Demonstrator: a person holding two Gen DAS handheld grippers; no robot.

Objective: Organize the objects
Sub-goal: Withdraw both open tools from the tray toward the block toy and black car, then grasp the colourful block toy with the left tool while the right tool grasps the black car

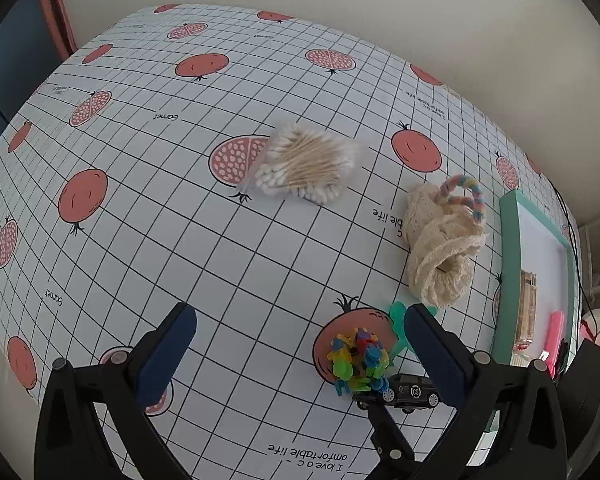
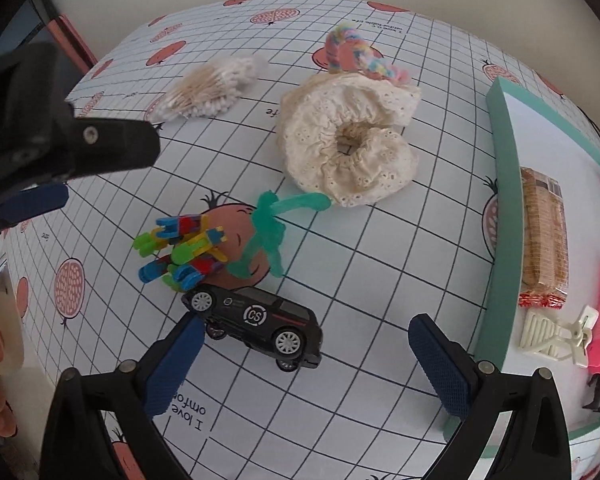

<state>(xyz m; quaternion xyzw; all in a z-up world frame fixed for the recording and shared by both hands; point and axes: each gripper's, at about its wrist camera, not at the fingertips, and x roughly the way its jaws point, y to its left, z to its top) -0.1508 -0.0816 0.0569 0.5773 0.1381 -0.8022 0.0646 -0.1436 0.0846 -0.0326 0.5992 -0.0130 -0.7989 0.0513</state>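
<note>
Left gripper (image 1: 300,354) and right gripper (image 2: 306,364): both spread wide, holding nothing. Right hovers over black toy car (image 2: 256,322) on pomegranate-print tablecloth (image 1: 180,240).

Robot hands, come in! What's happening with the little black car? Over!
Both grippers open, empty. Right gripper over toy car, not gripped. Block toy touching car.

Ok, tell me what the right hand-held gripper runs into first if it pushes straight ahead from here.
Probably the black toy car. It lies on the tablecloth just ahead of the open right hand-held gripper, close to its left finger. Depth is hard to judge in this fisheye view, so it might also pass slightly right of it.
</note>
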